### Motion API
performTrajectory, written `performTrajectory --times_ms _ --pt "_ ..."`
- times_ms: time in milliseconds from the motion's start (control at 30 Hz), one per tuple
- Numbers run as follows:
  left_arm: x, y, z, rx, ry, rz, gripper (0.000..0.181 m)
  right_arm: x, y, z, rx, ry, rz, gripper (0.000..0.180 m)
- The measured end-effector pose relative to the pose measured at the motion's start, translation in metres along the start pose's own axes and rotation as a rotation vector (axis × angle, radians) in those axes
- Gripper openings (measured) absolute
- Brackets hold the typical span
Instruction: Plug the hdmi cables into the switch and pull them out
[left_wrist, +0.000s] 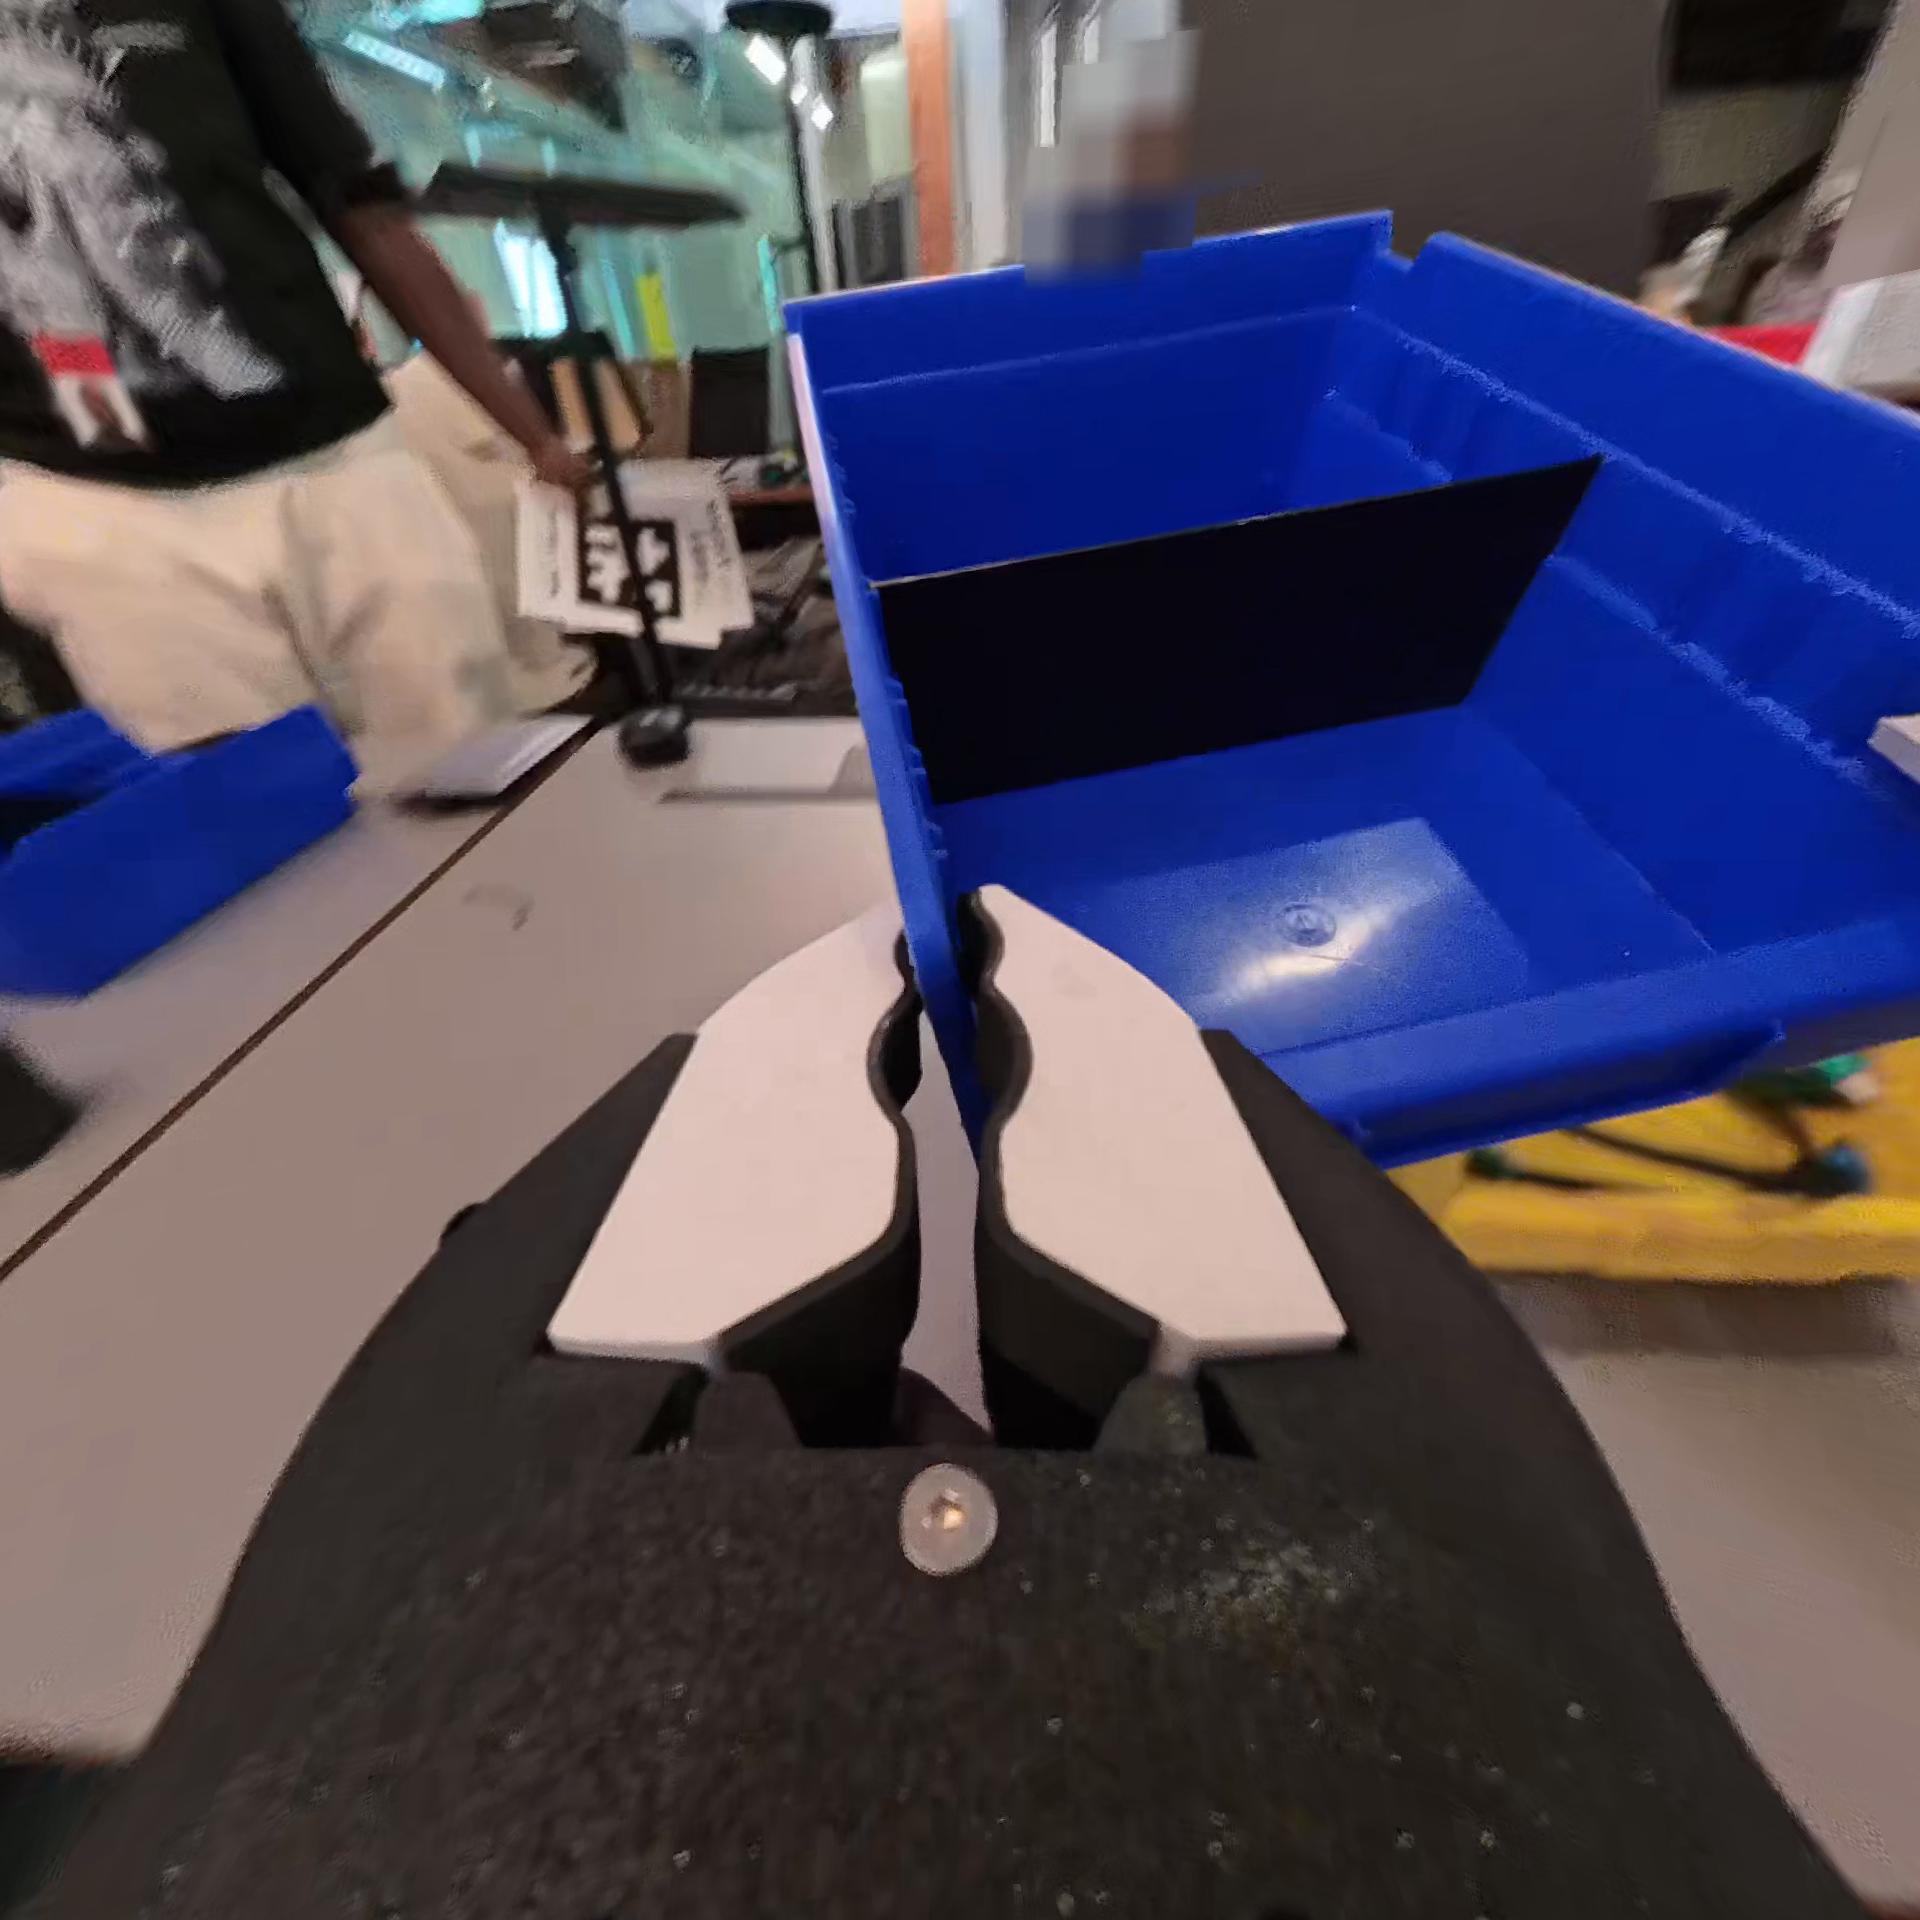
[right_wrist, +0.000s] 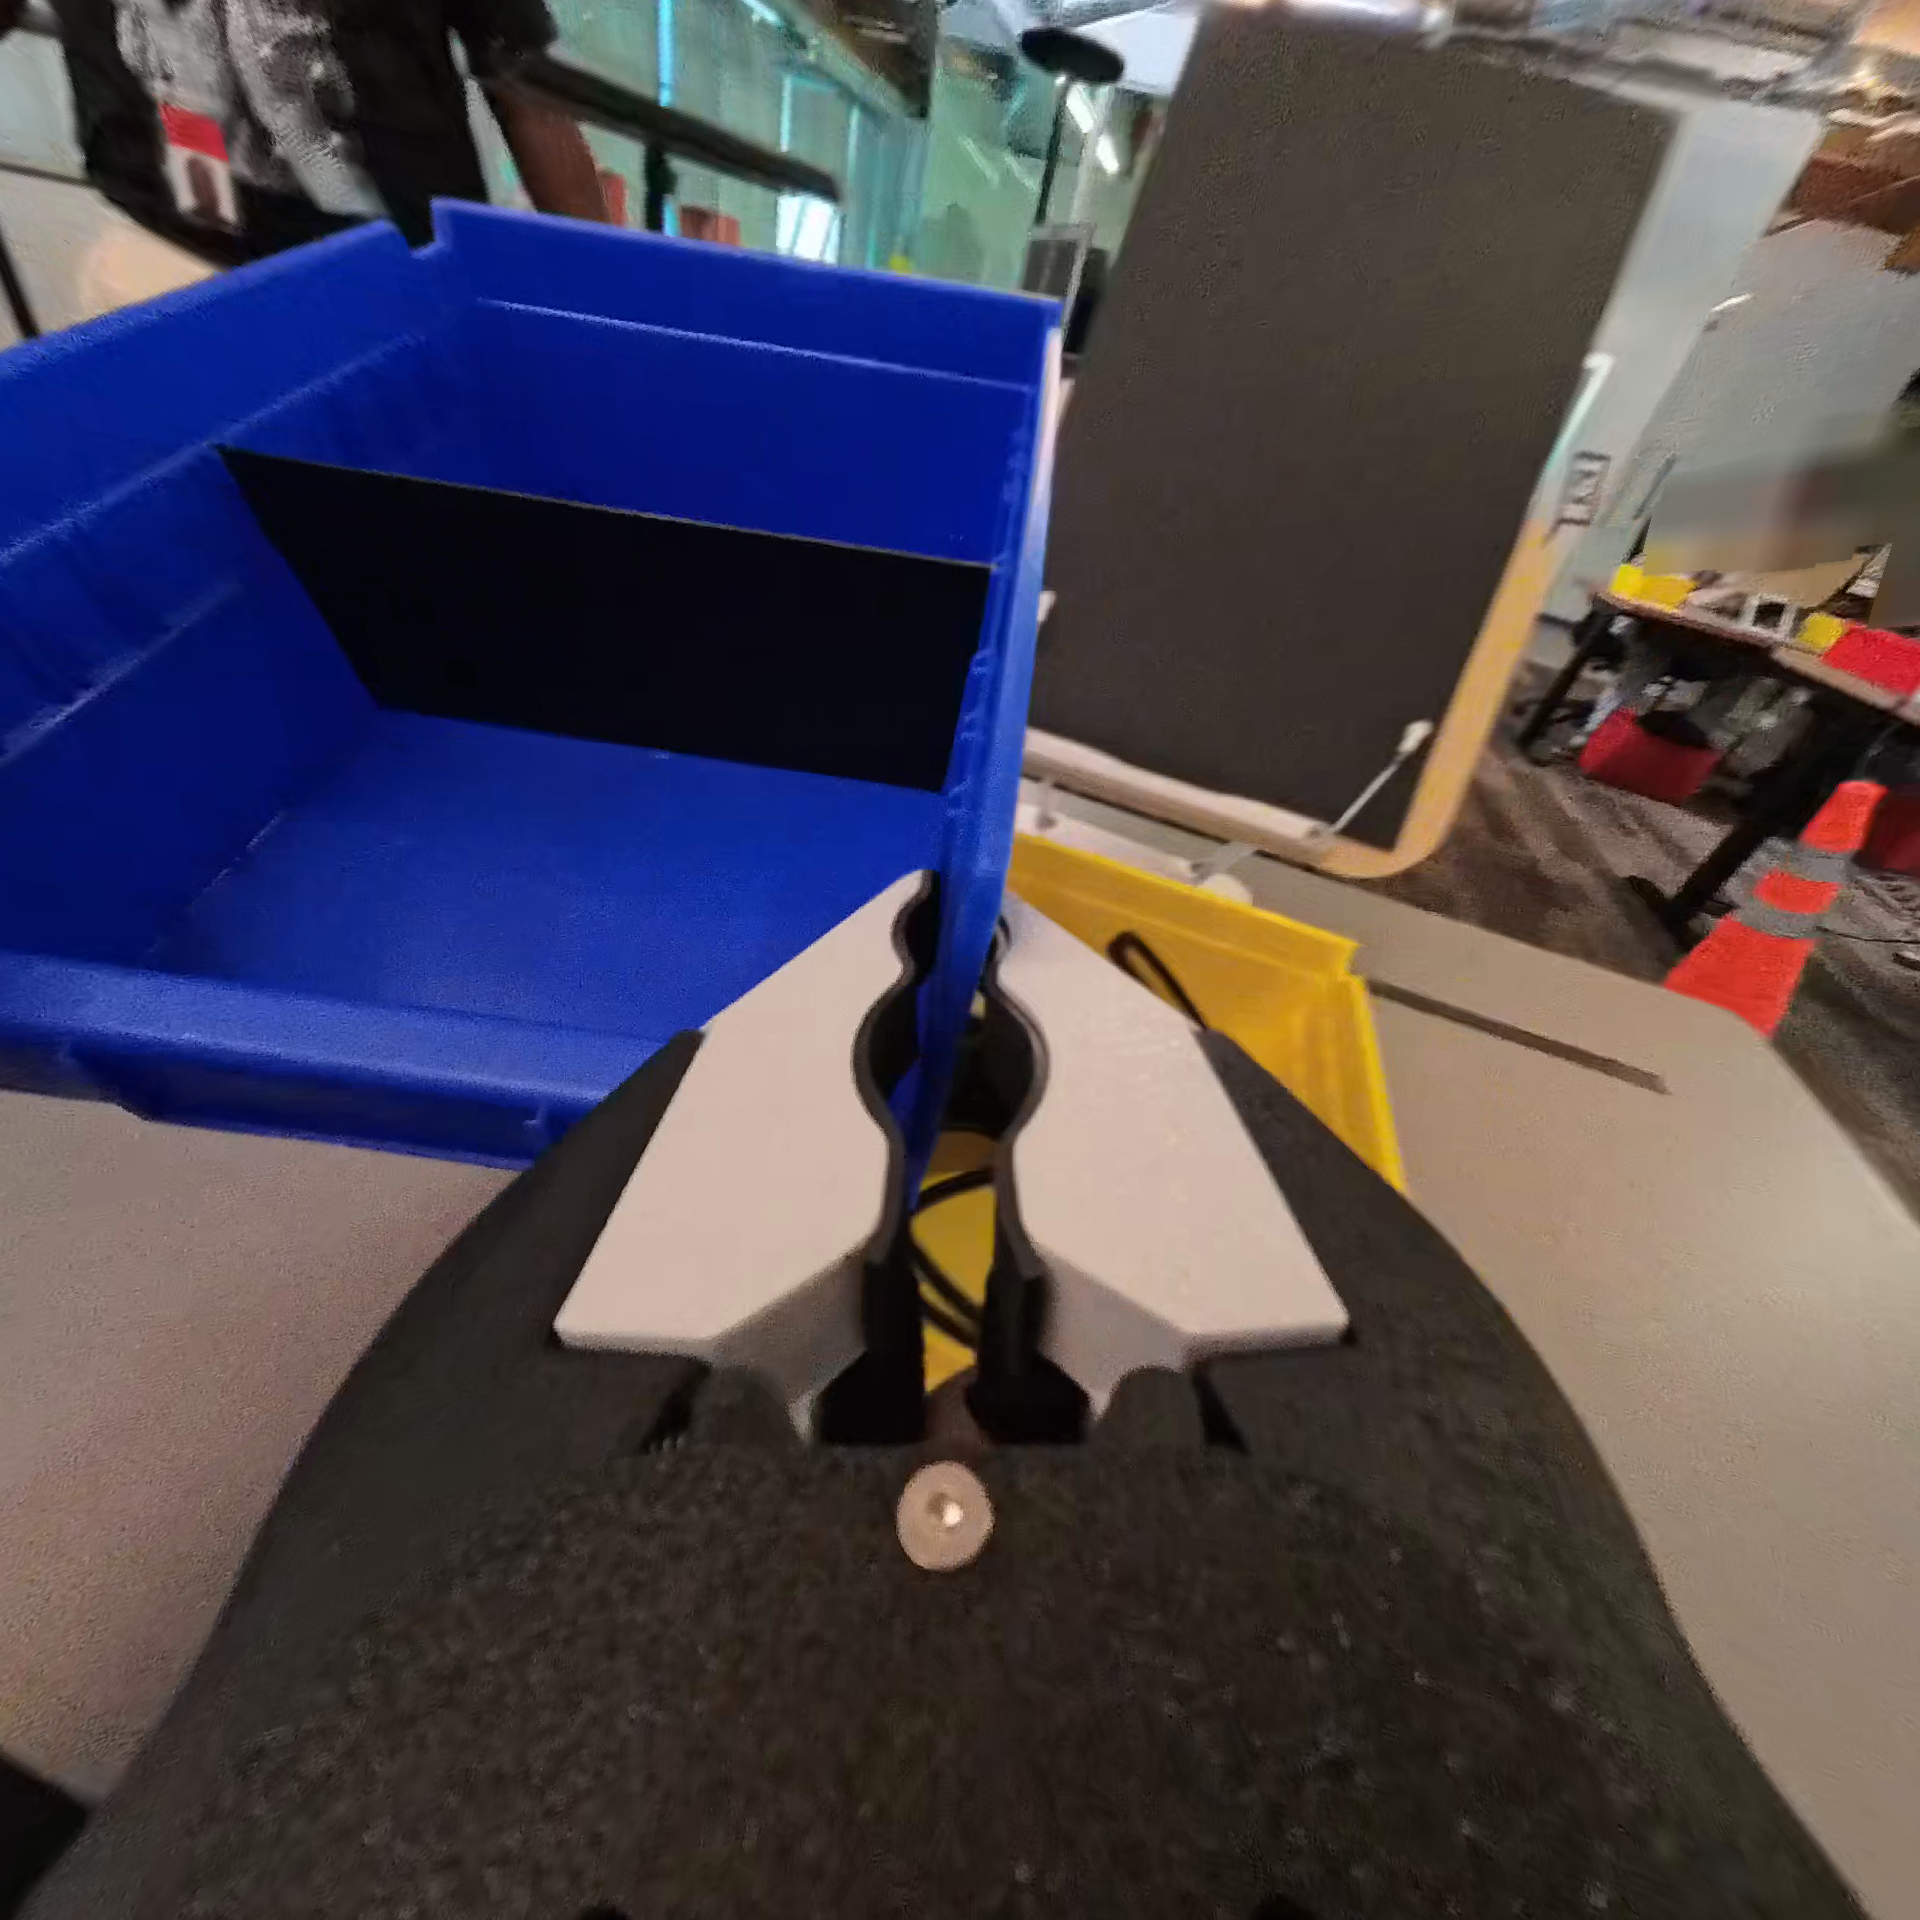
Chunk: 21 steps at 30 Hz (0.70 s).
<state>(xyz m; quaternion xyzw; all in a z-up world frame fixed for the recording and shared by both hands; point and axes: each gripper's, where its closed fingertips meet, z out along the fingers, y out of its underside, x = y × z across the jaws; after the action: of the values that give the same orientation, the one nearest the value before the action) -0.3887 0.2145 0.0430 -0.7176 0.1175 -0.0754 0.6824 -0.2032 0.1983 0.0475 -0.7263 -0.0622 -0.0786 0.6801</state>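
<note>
An empty blue bin (left_wrist: 1091, 457) with a black divider (left_wrist: 1195, 644) hangs tilted above the grey table. My left gripper (left_wrist: 940, 920) is shut on its left side wall. My right gripper (right_wrist: 961, 914) is shut on the right side wall of the same bin (right_wrist: 675, 416). Under and behind the blue bin sits a yellow bin (right_wrist: 1268, 987), which also shows in the left wrist view (left_wrist: 1662, 1216). Black cables (right_wrist: 1153, 971) lie in it, some with green ends (left_wrist: 1704, 1158). No switch is in view.
A second blue bin (left_wrist: 177, 842) stands at the table's left. A person (left_wrist: 208, 416) stands beyond the table holding printed sheets. A dark panel (right_wrist: 1299, 416) stands behind the table, with orange cones (right_wrist: 1766, 935) on the floor to the right. My right fingertips sit around 20 cm from my left ones.
</note>
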Motion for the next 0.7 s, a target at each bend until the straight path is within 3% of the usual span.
performTrajectory --times_ms 133,267,367,500,700 --pt "0.106 -0.067 0.042 0.082 0.154 -0.034 0.004 0.121 -0.037 -0.013 0.035 0.185 0.004 0.004" --pt "0.235 -0.084 0.087 0.076 0.286 -0.091 0.004 0.251 -0.015 -0.02 -0.011 0.306 0.08 0.003" --pt "0.323 -0.057 0.119 0.011 0.328 -0.089 0.004 0.33 0.053 -0.011 -0.069 0.283 0.142 0.004" --pt "0.415 0.018 0.126 -0.139 0.354 -0.021 0.005 0.399 0.162 -0.024 -0.258 0.282 0.149 0.006" --pt "0.454 0.109 0.116 -0.31 0.437 -0.009 0.006 0.411 0.244 -0.05 -0.407 0.056 0.192 0.007"
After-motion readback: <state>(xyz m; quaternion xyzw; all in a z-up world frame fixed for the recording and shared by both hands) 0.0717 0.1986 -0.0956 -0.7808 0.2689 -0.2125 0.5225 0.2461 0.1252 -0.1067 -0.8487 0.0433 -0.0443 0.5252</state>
